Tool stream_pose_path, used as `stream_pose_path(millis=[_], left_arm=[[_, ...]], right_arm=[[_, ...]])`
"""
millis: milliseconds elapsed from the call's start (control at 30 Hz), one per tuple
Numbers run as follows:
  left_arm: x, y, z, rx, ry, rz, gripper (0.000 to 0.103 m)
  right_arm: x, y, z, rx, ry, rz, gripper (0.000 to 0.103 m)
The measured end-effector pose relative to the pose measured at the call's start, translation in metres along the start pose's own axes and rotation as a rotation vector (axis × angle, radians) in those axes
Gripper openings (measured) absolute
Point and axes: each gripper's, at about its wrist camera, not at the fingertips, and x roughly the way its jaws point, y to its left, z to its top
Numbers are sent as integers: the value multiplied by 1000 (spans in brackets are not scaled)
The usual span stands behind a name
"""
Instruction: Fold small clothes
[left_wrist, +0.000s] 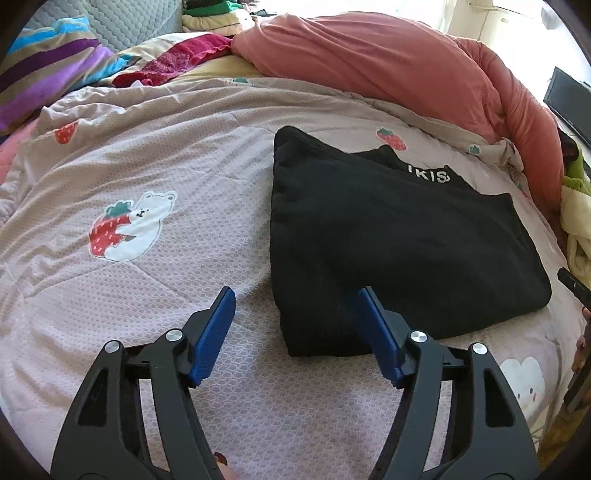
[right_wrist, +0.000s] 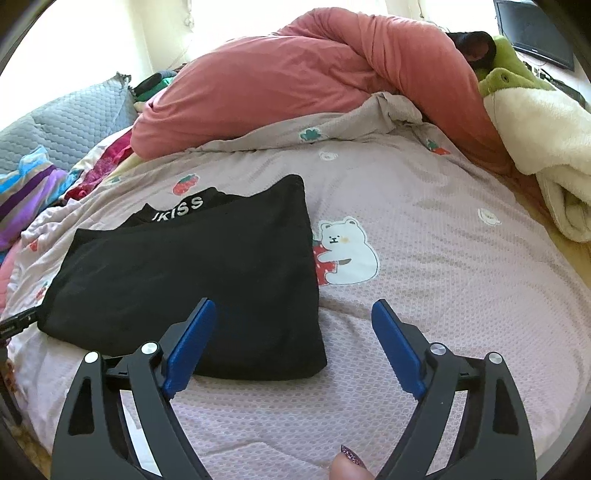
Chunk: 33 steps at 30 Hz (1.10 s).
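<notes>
A small black garment (left_wrist: 388, 240) with white lettering on its waistband lies folded flat on the pale pink bedspread (left_wrist: 147, 184). It also shows in the right wrist view (right_wrist: 192, 273), left of centre. My left gripper (left_wrist: 295, 299) is open and empty, hovering over the garment's near left corner. My right gripper (right_wrist: 293, 310) is open and empty, over the garment's near right corner. Both grippers have blue pads and hold nothing.
A salmon duvet (right_wrist: 295, 74) is heaped along the back of the bed. Striped and red fabrics (left_wrist: 55, 62) lie at the far left. A cream and green blanket (right_wrist: 535, 122) lies at the right. A dark screen (right_wrist: 532, 33) stands beyond.
</notes>
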Motion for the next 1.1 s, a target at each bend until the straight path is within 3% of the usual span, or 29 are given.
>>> stream_pose_path(millis=[300,567,633,1100], left_arm=[[-9,2,2,-3,-29,-11,66],[-14,9,6,-21,-54,1,83],[-15,11,7,-27,-57,11,92],[-20,27,13,-62,-77,61,93]], right_arm=[[-8,15,1,-25,-12,20,91],[-13,41,3,-77,-17,69,94],[-13,50,2,-93,-17,82,95],[-1,136,-9,-249,17,211,96]])
